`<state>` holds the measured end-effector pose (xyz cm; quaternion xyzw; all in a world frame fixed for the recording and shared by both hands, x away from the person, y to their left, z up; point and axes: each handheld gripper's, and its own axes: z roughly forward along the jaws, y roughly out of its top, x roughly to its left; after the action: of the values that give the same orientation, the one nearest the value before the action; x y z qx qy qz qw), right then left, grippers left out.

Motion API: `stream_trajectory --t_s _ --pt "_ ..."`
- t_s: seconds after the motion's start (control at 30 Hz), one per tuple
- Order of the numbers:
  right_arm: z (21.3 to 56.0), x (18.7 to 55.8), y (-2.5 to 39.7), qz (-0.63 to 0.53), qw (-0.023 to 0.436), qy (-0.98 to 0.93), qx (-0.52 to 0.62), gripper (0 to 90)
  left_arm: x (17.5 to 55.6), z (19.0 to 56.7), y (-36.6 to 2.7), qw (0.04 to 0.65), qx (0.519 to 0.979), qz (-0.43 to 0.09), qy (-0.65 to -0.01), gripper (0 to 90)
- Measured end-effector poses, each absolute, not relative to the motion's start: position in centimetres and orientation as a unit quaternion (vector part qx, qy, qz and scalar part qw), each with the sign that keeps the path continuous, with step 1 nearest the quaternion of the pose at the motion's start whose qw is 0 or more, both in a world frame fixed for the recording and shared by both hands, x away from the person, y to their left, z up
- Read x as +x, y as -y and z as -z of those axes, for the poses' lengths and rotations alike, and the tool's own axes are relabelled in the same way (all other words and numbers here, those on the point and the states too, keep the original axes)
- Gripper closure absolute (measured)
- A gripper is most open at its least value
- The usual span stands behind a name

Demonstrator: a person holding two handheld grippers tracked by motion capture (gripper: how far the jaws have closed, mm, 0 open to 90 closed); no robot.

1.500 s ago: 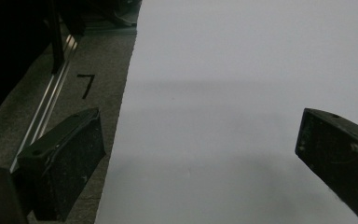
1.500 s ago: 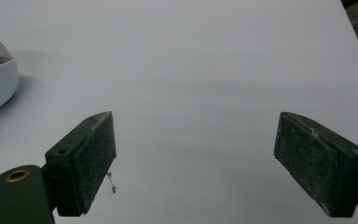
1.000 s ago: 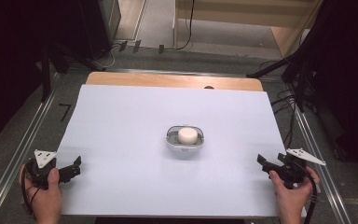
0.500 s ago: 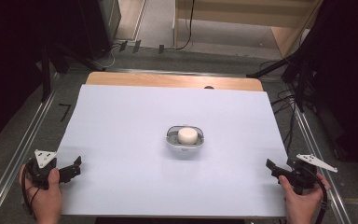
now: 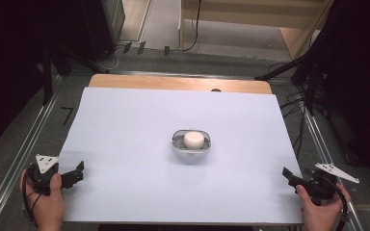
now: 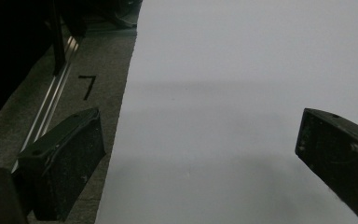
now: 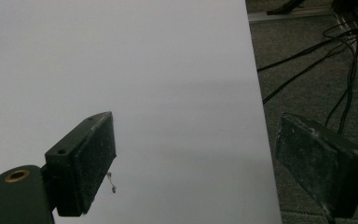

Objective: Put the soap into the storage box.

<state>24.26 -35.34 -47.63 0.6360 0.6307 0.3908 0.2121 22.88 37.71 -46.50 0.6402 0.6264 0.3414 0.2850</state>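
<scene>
Right gripper view crops right claw (image 7: 193,163) tips

The high view looks forward and down from above the near side, taking in the whole white table (image 5: 125,144) with the bowl (image 5: 191,143) at its middle. The left gripper view sits low and close at the near left corner, facing far along the table's left edge (image 6: 126,116) (floor mark "7" (image 6: 87,86) appears in both). The right gripper view sits equally low at the near right corner, sharing the table's right edge (image 7: 256,116) and floor cables (image 7: 307,60).
</scene>
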Motion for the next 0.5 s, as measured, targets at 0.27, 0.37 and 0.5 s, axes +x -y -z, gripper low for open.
stream_trajectory --t_s 0.27,0.37,0.5 --pt "47.9 23.6 36.3 -0.388 0.212 -0.630 0.639 13.0 22.9 46.5 -37.7 0.283 0.641 -0.342 -0.626 2.0" --pt "48.1 23.4 36.6 -0.389 0.209 -0.629 0.639 13.0 22.9 46.5 -37.7 0.283 0.642 -0.342 -0.626 2.0" --pt "48.3 23.3 36.6 -0.391 0.205 -0.627 0.641 13.0 22.8 46.5 -37.7 0.283 0.642 -0.343 -0.625 2.0"
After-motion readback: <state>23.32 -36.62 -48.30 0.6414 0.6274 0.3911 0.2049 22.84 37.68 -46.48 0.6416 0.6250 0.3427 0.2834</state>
